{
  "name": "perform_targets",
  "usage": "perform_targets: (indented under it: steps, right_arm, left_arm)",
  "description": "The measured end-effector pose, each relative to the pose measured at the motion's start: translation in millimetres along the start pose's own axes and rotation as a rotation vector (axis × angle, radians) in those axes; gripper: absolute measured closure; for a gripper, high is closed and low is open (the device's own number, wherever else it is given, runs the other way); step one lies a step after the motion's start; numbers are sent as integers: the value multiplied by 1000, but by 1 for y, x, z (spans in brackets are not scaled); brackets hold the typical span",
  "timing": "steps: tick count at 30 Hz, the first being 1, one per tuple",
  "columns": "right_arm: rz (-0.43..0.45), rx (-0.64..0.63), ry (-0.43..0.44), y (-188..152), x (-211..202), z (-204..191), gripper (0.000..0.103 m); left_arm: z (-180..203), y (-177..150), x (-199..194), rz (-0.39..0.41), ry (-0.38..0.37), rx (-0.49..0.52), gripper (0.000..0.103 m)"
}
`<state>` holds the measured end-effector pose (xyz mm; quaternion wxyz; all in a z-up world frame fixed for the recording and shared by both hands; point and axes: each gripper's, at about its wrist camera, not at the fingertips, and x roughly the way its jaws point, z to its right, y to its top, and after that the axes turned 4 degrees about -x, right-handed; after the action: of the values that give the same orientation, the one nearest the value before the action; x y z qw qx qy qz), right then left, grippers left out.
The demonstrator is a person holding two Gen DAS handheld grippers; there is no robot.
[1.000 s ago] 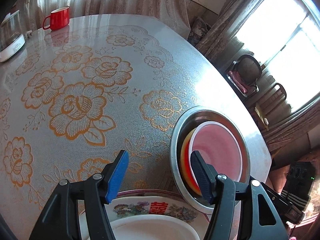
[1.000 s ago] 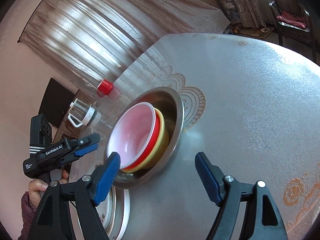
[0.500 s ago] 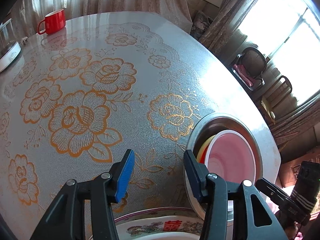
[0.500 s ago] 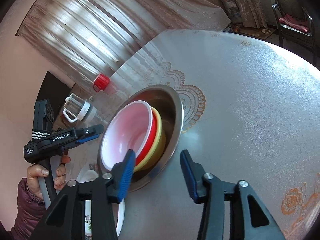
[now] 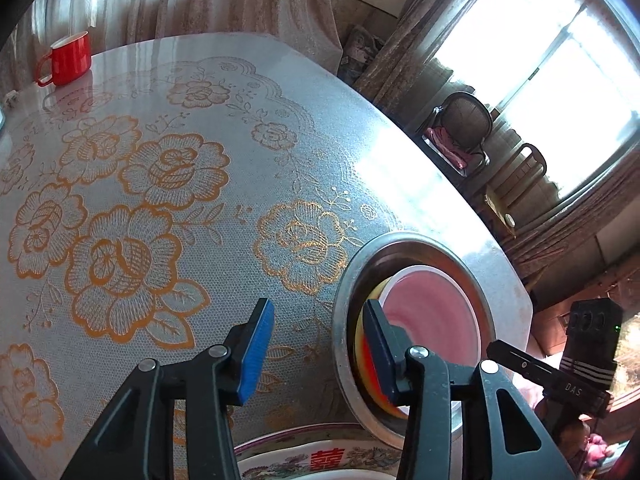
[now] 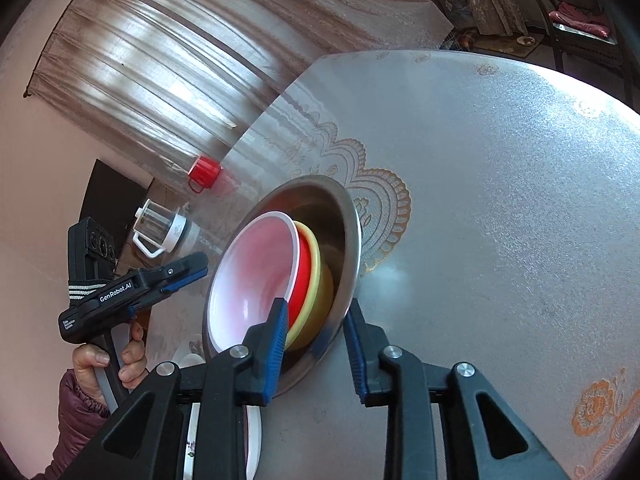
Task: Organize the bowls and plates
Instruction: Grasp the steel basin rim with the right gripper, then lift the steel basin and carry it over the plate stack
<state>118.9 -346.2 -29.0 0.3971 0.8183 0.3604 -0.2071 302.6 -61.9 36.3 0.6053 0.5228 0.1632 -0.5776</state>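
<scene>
A: Biggest first. Round desk with the grey, gold-flowered cloth (image 5: 168, 184), stretching away ahead of both claws. The wide stainless-steel bowl (image 6: 347, 216) sits on it with the right claw (image 6: 316, 344) straddling its near rim: one pad inside, one outside.

B: Clamped?

A: Closing, rim between the pads, not clearly pressing yet. Risk: a thin, slick steel rim can slip or tip in a one-edge pinch.

B: And the stack inside?

A: Yellow plastic bowl (image 6: 320, 280), red plastic bowl (image 6: 302, 276) and white-rimmed pink plastic bowl (image 6: 256, 276), nested and leaning just beyond the inner pad. Tilt the steel bowl and they could slide out.

B: Left claw (image 5: 318, 348)?

A: Also closing, with one finger dipped inside the steel bowl's opposite rim, the other outside over cloth; it isn't gripping anything yet. Uneven pulls could twist the bowl.

B: Anything under them?

A: A patterned ceramic plate with a red character (image 5: 320, 460), right below the left claw. A dropped bowl could hit it.
</scene>
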Motion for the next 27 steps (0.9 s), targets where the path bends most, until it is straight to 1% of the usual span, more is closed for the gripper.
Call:
perform_targets:
  steps: [2,3,4,5,7,11,15,17,18,19,21,27]
  right_arm:
    - [3,0,-3,1,-1,0,75]
    - [1,-6,-16,1,0,-1,76]
    - [-1,-13,-28,0,1,-2,79]
    - [-2,-18,-42,1,2,-3,80]
    - [4,-31,-87,1,3,-5,90]
    - [16,-53,-111,2,4,-7,90]
    - [9,-54,-116,4,7,-7,90]
    - [8,-57,-122,5,7,-8,90]
    - [8,-62,-125,4,7,-8,90]
    - [7,-66,-128,5,8,-9,90]
    - [4,-71,-136,6,9,-10,90]
    - [10,-92,-157,3,8,-12,90]
  left_arm:
    - [4,0,4,-16,15,22,57]
    - [6,0,7,-25,28,35,61]
    - [8,-1,9,-32,42,45,66]
    - [7,-2,12,-39,50,49,68]
    - [4,-3,13,-46,22,43,72]
    - [5,-3,14,-56,1,43,77]
    - [9,-5,26,-101,3,54,79]
    - [10,-8,32,-117,-15,48,84]
    - [12,-10,33,-121,-26,46,90]
    - [13,-12,34,-122,-30,45,92]
    - [17,-15,34,-113,-14,45,93]
    - [18,-28,23,-85,-14,11,93]
